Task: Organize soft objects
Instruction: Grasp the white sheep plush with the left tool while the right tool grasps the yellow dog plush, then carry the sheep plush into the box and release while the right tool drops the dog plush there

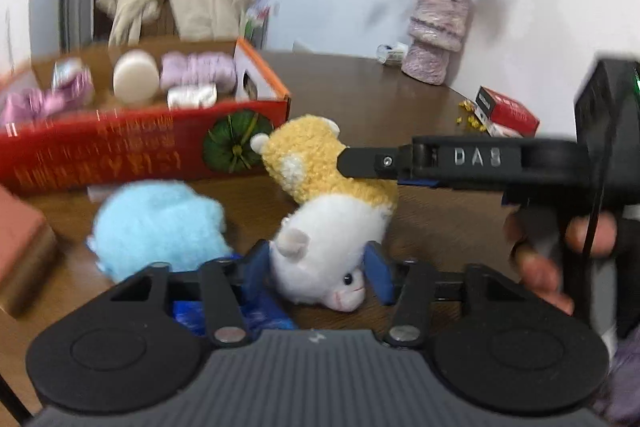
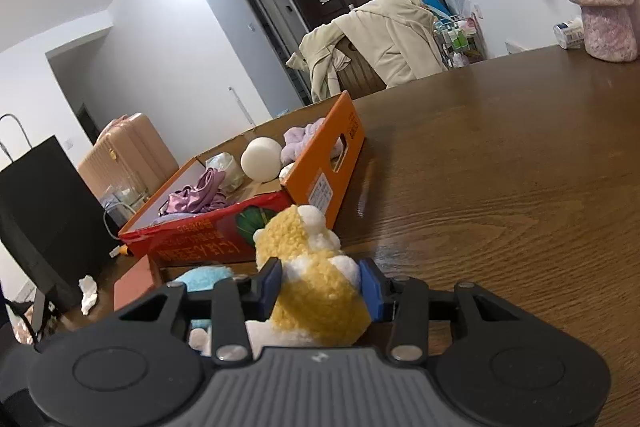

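Nearest us, our left claw (image 1: pixel 318 269) pinches the plush toy's (image 1: pixel 328 211) white head end; our right claw (image 2: pixel 320 289) clamps its yellow rear. The toy lies lengthwise on the counter (image 2: pixel 500 187), pointing toward the red box (image 1: pixel 120 147) just beyond.

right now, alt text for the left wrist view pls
The left gripper closes around the white head end of a yellow-and-white plush toy on a wooden table, while the right gripper reaches its yellow end. A blue plush and red cardboard box lie behind.
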A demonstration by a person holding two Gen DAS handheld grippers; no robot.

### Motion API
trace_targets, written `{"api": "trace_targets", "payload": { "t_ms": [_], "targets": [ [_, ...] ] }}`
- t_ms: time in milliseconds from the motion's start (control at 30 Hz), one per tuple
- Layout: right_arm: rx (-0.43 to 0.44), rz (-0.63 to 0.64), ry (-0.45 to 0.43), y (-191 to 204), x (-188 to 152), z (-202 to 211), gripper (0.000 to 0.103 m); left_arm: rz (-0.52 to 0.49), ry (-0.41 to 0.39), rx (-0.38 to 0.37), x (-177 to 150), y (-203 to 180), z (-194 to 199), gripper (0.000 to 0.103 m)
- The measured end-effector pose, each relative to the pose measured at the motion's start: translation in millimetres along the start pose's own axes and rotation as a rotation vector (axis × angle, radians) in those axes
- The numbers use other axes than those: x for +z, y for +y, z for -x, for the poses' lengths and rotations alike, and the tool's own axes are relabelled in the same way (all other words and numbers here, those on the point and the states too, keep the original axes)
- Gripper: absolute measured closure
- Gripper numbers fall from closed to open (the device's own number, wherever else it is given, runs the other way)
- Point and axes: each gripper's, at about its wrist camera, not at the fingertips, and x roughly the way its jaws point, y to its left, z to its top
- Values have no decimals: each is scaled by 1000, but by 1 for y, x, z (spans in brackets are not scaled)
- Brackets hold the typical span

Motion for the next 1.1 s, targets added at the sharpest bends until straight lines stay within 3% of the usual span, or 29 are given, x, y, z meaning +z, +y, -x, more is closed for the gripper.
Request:
{"api": "trace_targets", "payload": {
  "t_ms": [167, 367, 567, 667, 800, 900, 1100],
  "targets": [
    [-11, -12, -14, -1, -1, 2, 62, 128, 12, -34, 1, 10, -3, 52],
    [-51, -85, -42, -5, -12, 23, 62, 121, 37, -68, -1, 7, -4, 51],
    [-59, -143, -74, -12, -23, 34, 63, 153, 24, -131, -5, 6, -3, 59],
    [-52, -144, -99, -5, -20, 42, 64, 168, -22, -149, 0, 4, 11, 60],
    [-10, -132, -174, 14, 2, 52, 64, 148, -159, -170, 22, 13, 41, 60],
    [27, -113, -195, 29, 30, 38, 64, 155, -216, -173, 48, 37, 47, 60],
    [21, -108, -187, 52, 80, -35, 65, 197, -199, -138, 103, 99, 18, 60]
  ]
}}
